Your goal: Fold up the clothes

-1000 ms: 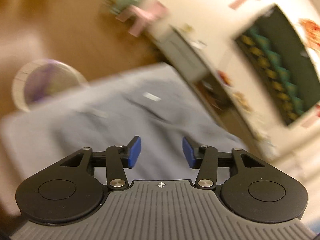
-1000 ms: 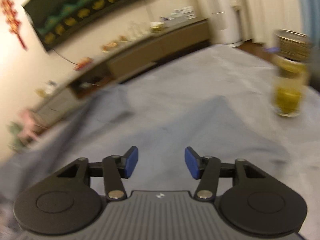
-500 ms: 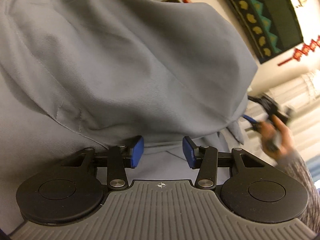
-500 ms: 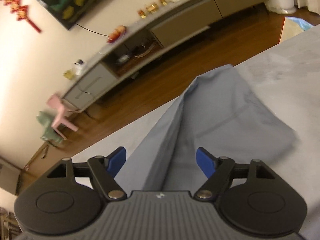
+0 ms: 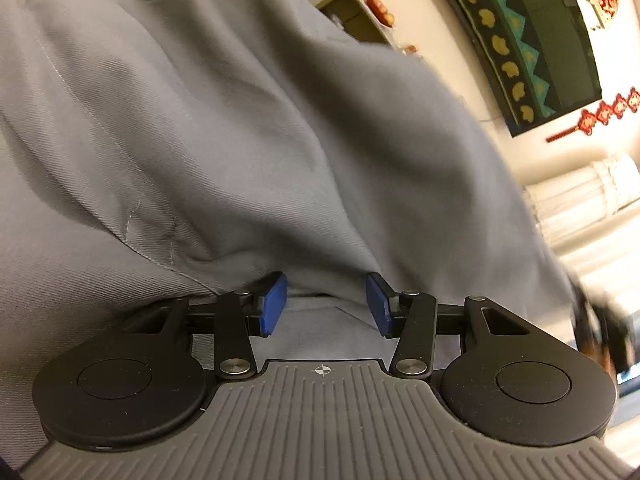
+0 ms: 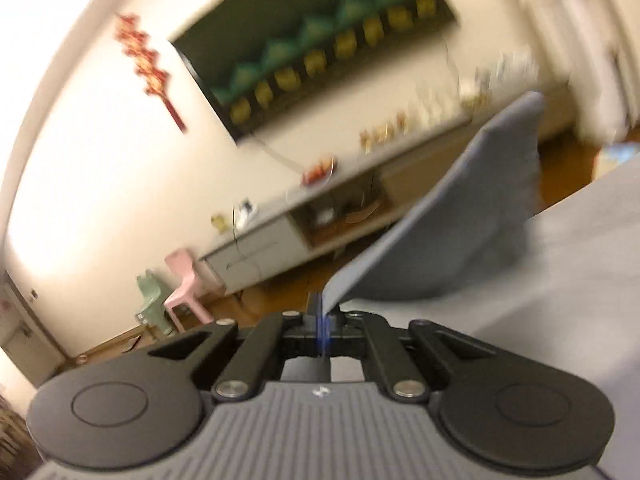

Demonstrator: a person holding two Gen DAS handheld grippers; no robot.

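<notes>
A grey garment [image 5: 240, 140] fills the left wrist view in rumpled folds with a stitched seam. My left gripper [image 5: 325, 305] is open, low against the cloth. A raised fold looms just past its blue pads [image 5: 273, 305], which press on nothing. In the right wrist view my right gripper [image 6: 323, 320] is shut on an edge of the grey garment [image 6: 460, 220]. The cloth rises from the jaws as a taut, tilted sheet above the grey-covered table [image 6: 580, 300]. A dark blur at the right edge of the left wrist view cannot be made out.
A long low cabinet [image 6: 280, 232] with small items runs along the far wall, under a dark wall hanging [image 6: 320, 52]. A pink chair [image 6: 186, 280] and a green one [image 6: 150, 300] stand on the wood floor. White curtains [image 5: 580, 208] hang at right.
The left gripper swung down close to the garment, then held still. The right gripper widened over the garment's folded edge, shut on it and lifted it as its view tipped up.
</notes>
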